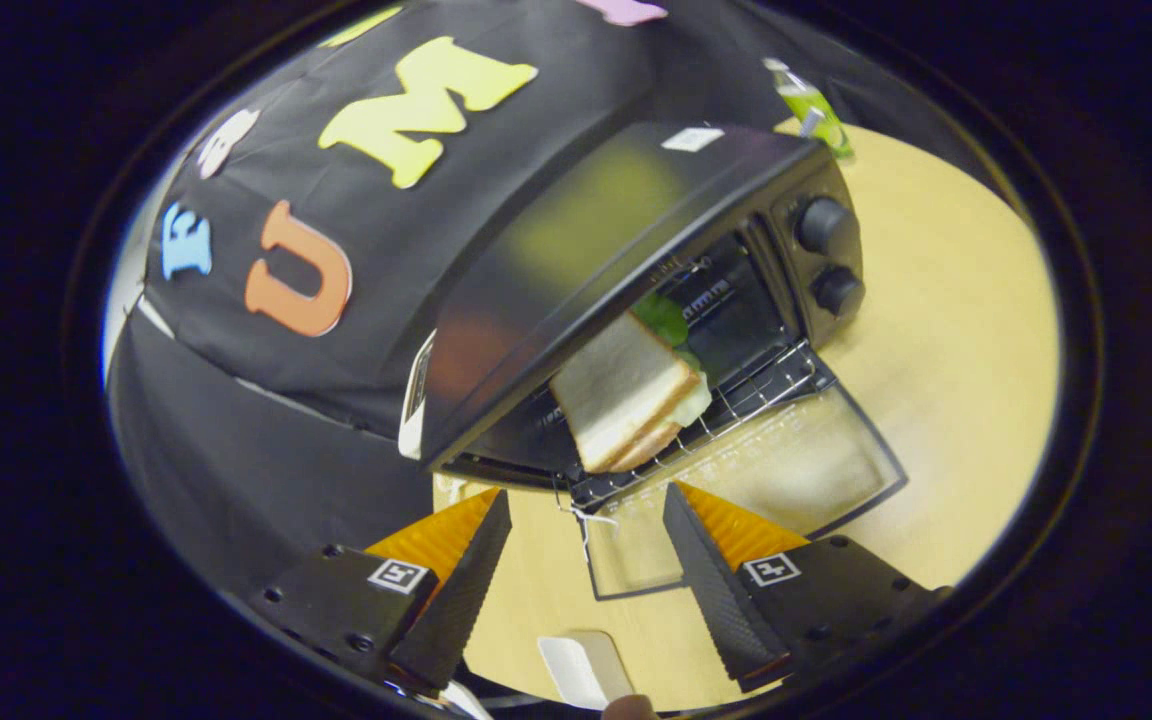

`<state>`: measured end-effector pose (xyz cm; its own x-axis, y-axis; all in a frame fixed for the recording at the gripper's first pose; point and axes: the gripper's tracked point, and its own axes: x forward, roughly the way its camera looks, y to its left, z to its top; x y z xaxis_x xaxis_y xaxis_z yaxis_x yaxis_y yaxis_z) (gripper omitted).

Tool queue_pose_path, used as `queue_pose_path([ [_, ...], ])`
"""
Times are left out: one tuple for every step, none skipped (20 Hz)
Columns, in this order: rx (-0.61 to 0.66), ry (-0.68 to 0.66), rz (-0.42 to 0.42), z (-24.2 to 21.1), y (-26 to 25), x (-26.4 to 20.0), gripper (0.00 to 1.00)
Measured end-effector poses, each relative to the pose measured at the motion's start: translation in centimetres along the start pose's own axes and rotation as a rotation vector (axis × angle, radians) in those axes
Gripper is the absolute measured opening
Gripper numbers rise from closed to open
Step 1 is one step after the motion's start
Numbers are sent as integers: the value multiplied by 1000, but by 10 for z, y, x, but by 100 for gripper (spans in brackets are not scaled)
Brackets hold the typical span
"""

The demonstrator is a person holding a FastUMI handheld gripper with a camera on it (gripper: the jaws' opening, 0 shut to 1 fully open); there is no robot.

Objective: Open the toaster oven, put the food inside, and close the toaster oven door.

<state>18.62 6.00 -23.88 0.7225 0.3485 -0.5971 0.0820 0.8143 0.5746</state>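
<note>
Pale wood shows between the fingers of the gripper (586, 545), which stand wide apart and hold nothing above the table (946, 330). Just ahead of them lies the glass door (786, 480) of the toaster oven (636, 290), dropped flat onto the table, its near edge reaching between the fingertips. Beyond the door a sandwich (631, 390) of white bread with a green leaf rests on the wire rack (766, 385), partly inside the open mouth of the oven and leaning toward the door. Two round knobs (829, 255) sit on the oven's front panel. Behind the oven stands what looks like a green bottle (811, 105), too blurred to be sure.
</note>
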Motion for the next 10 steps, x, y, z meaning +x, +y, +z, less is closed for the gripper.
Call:
queue_pose_path([
  [-45, -6, -3, -5, 3, -14, 100],
  [-85, -10, -12, -9, 5, -27, 100],
  [-119, -16, -21, -15, 7, -41, 100],
  [-146, -26, -31, -18, 8, -52, 100],
  [-174, -34, -44, -22, 9, -63, 100],
  [-197, -33, -50, -27, 9, -73, 100],
  [-215, -29, -54, -33, 8, -80, 100],
  [-236, -31, -61, -36, 7, -86, 100],
  [-264, -39, -75, -39, 3, -93, 100],
  [-295, -51, -96, -40, -3, -97, 100],
])
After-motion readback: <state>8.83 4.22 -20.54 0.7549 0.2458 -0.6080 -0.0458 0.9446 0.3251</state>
